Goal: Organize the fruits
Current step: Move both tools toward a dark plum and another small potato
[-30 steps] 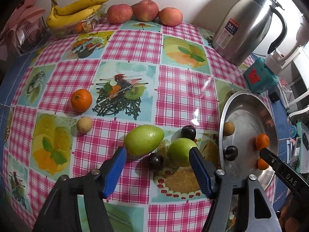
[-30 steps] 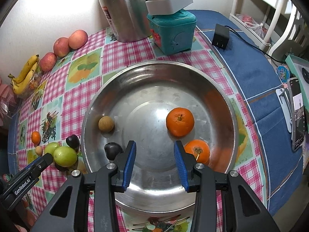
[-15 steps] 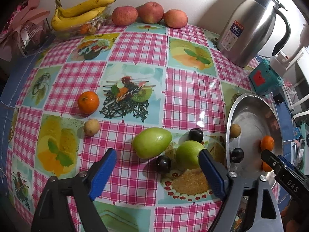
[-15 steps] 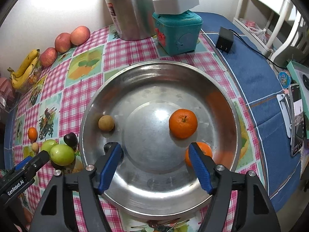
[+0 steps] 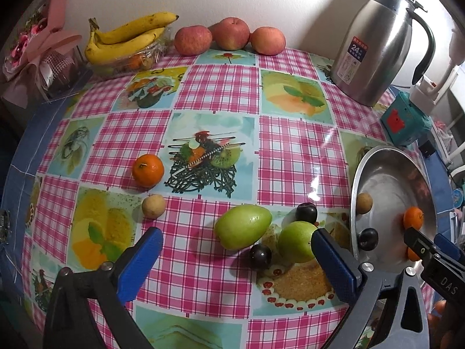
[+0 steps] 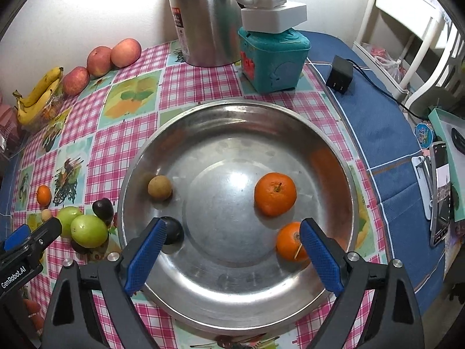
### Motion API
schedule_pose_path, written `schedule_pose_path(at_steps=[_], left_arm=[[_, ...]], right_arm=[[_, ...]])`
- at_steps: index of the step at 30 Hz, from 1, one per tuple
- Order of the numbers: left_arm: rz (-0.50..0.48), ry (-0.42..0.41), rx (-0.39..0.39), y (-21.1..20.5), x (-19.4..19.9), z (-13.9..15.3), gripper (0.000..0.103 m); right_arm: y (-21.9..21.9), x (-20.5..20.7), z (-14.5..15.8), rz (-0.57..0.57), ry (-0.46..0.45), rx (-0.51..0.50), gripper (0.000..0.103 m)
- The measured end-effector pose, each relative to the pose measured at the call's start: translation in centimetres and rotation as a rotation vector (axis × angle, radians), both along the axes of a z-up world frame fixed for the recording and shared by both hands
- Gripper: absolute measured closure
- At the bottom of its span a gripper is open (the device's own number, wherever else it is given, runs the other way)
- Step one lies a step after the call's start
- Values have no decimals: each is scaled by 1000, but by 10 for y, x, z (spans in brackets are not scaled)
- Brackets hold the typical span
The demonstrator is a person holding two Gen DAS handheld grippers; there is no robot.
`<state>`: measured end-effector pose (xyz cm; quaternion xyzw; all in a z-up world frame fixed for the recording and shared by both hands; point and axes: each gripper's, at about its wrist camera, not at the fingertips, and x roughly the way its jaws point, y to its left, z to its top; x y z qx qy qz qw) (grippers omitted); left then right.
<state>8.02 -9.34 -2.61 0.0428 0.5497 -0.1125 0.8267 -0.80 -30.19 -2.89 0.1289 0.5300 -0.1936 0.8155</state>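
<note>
- The left gripper [image 5: 237, 254] is opening wide and nothing is between its jaws; it hangs over the checked tablecloth [image 5: 221, 93].
- The right gripper [image 6: 229, 245] is opening too, also with nothing held, above the steel bowl [image 6: 290, 116].
- Done so far, as I judge: four fruits lie in the bowl. One mandarin [image 6: 275, 194] is ahead of the right gripper, a second mandarin [image 6: 289, 241] is just beside its right pad, a dark plum [image 6: 173, 230] is beside its left pad, and a small brown fruit [image 6: 159, 188] is ahead to the left.
- Left on the cloth: a long green fruit [image 5: 243, 226] just ahead of the left gripper, a round green fruit [image 5: 296, 241] near its right pad, two dark plums [image 5: 260, 256], a mandarin [image 5: 148, 170] and a small pale fruit [image 5: 153, 206] further ahead to the left.
- The bananas [image 5: 128, 39] and apples [image 5: 231, 33] stand far ahead by the wall; whether they belong to the task I cannot tell.
- Only the left wrist view shows all loose fruits clearly; only the right wrist view shows the whole inside of the bowl.
</note>
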Motion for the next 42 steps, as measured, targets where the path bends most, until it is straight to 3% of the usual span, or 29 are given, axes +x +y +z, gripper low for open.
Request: schedule_pose_path(at_steps=[11,27,37,42], left_arm=[[-16,8,-2,0,1,1,0],[-35,-82,49,14,4,23,0],[-7,-92,-5,33,8,32,0],[13,-78,-49,42,10,33,0]], right_arm=[[2,3,-6,10,26,-17,10],[30,13,-2,96,-48,9,10],[34,12,3,55,-112,24,10],[43,14,6,61,-121,-69,10]])
